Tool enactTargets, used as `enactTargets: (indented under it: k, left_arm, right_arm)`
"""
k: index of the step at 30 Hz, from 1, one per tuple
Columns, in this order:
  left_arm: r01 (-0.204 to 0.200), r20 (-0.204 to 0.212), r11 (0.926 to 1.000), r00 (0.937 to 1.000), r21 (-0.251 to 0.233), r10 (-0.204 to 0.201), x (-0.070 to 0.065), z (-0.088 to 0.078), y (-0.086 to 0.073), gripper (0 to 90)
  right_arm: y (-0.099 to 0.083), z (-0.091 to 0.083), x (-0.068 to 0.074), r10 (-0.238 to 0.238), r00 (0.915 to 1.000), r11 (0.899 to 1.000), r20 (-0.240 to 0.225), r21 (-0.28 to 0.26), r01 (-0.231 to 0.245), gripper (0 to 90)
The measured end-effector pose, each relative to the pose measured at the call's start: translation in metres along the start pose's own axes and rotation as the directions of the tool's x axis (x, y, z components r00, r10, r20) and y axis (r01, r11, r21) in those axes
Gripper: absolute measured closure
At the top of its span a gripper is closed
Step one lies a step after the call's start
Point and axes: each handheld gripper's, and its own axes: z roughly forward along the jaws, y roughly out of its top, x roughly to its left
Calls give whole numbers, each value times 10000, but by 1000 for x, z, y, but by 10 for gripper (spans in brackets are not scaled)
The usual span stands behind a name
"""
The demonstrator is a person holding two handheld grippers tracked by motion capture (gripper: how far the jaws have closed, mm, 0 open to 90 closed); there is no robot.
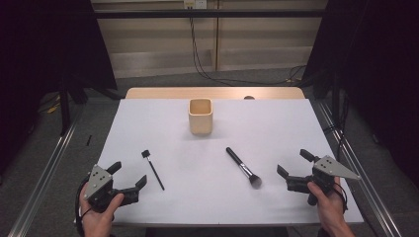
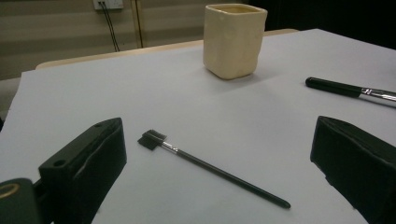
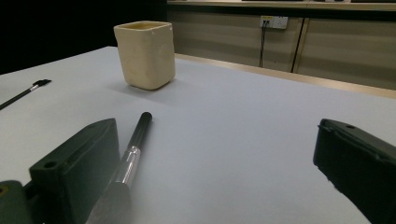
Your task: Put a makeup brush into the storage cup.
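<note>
A cream square cup (image 1: 200,116) stands upright at the far middle of the white table (image 1: 276,123). A thin black brush with a small flat head (image 1: 153,170) lies left of centre, and a thicker makeup brush with a fluffy grey tip (image 1: 243,167) lies right of centre. My left gripper (image 1: 128,178) rests open at the near left corner, just left of the thin brush (image 2: 212,168). My right gripper (image 1: 295,163) rests open at the near right, a little right of the makeup brush (image 3: 132,149). Nothing is between either pair of jaws. The cup (image 2: 233,39) (image 3: 145,53) stands beyond both.
The white sheet covers a wooden tabletop whose far edge (image 1: 212,92) shows behind the cup. Metal rails (image 1: 44,163) run along both sides of the table. Cables (image 1: 202,59) hang down the far wall. Dark curtains flank the space.
</note>
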Motion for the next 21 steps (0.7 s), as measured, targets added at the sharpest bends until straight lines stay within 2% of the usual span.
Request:
enactTargets:
  k: [11, 15, 21]
  left_arm:
    - [72, 183, 10000, 9998, -22, -72, -1, -2, -1, 35]
    - [339, 319, 9994, 9989, -73, -337, -2, -5, 1, 35]
    - [123, 226, 9999, 9997, -117, -121, -1, -3, 6, 35]
  right_arm:
    - [0, 2, 0, 9, 9999, 10000, -135, 80, -8, 1]
    - [1, 2, 4, -138, 9995, 9999, -276, 65, 140, 0]
    - [0, 4, 6, -186, 9992, 9997, -355, 142, 192, 0]
